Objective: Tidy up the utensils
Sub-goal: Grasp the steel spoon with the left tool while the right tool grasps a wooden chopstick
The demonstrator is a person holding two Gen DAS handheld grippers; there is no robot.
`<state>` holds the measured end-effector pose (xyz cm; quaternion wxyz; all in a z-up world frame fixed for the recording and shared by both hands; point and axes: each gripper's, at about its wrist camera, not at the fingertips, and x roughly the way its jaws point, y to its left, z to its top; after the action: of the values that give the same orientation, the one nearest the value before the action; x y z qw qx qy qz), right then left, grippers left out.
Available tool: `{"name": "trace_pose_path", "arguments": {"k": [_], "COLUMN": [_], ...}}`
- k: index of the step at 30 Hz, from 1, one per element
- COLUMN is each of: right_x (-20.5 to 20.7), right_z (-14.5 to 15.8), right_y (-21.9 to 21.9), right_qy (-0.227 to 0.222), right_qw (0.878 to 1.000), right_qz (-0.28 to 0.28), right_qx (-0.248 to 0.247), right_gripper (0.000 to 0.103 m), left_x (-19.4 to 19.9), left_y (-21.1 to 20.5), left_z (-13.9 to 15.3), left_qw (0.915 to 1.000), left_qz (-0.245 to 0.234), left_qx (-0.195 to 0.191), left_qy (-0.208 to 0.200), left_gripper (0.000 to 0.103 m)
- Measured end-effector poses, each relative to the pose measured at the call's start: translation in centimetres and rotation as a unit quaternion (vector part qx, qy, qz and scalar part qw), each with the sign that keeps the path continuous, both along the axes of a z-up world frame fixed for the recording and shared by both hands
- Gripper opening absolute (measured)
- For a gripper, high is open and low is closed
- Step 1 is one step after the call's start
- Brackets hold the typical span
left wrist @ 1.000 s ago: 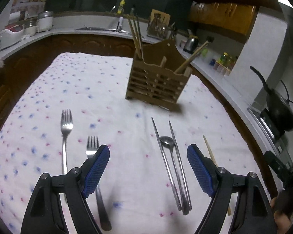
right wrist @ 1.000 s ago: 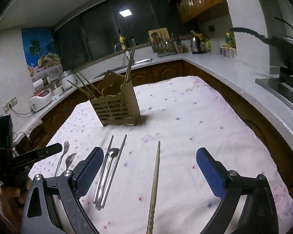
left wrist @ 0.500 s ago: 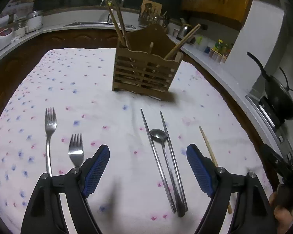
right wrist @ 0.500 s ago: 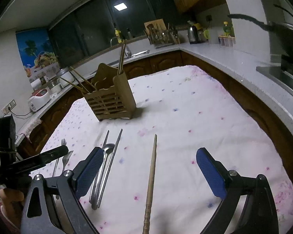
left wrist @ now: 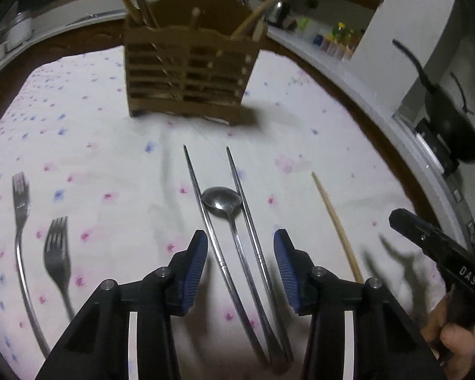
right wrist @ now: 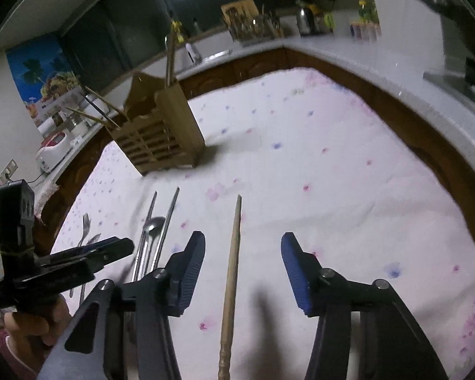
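My left gripper is open, low over the cloth, with two metal chopsticks and a metal spoon lying between its fingers. My right gripper is open with a wooden chopstick lying between its fingers; that chopstick also shows in the left wrist view. A wooden utensil holder with several chopsticks in it stands upright at the far side, also in the right wrist view. Two forks lie at the left.
A white flowered cloth covers the table. Counters with a sink, kettle and jars wrap around behind. A black wok sits on a stove at the right. The right gripper shows at the left view's right edge.
Both grippers have moved forward and lower toward the cloth and narrowed their opening. The left one now straddles the metal chopsticks and spoon; the right one straddles the wooden chopstick.
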<state>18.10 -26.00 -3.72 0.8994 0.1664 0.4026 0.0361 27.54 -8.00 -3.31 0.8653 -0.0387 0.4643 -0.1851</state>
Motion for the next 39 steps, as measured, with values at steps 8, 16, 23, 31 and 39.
{"name": "trace_pose_path", "arguments": {"k": [8, 16, 23, 31, 39], "right_x": [2.9, 5.1, 6.0, 6.3, 6.4], "right_z": [-1.9, -4.0, -4.0, -4.0, -3.7], "right_y": [1.6, 2.0, 2.4, 3.0, 2.6], "right_qy": [0.039, 0.075, 0.08, 0.083, 0.089], "right_qw": [0.999, 0.996, 0.993, 0.989, 0.991], "right_qz": [0.035, 0.042, 0.058, 0.063, 0.067], "right_qx": [-0.011, -0.039, -0.062, -0.102, -0.077], "right_gripper": [0.044, 0.033, 0.032, 0.014, 0.007], "left_x": [3.2, 4.3, 4.9, 4.8, 3.6], "left_y": [-1.4, -1.9, -2.0, -2.1, -1.1], "left_z": [-1.9, -2.7, -3.3, -3.3, -1.5], "left_qw": [0.9996, 0.9989, 0.9986, 0.9988, 0.9993], "left_qz": [-0.004, -0.025, -0.029, -0.023, -0.018], "left_qx": [0.01, 0.007, 0.006, 0.004, -0.019], "left_qy": [0.026, 0.038, 0.043, 0.043, 0.025], "left_gripper": [0.031, 0.017, 0.01, 0.005, 0.001]}}
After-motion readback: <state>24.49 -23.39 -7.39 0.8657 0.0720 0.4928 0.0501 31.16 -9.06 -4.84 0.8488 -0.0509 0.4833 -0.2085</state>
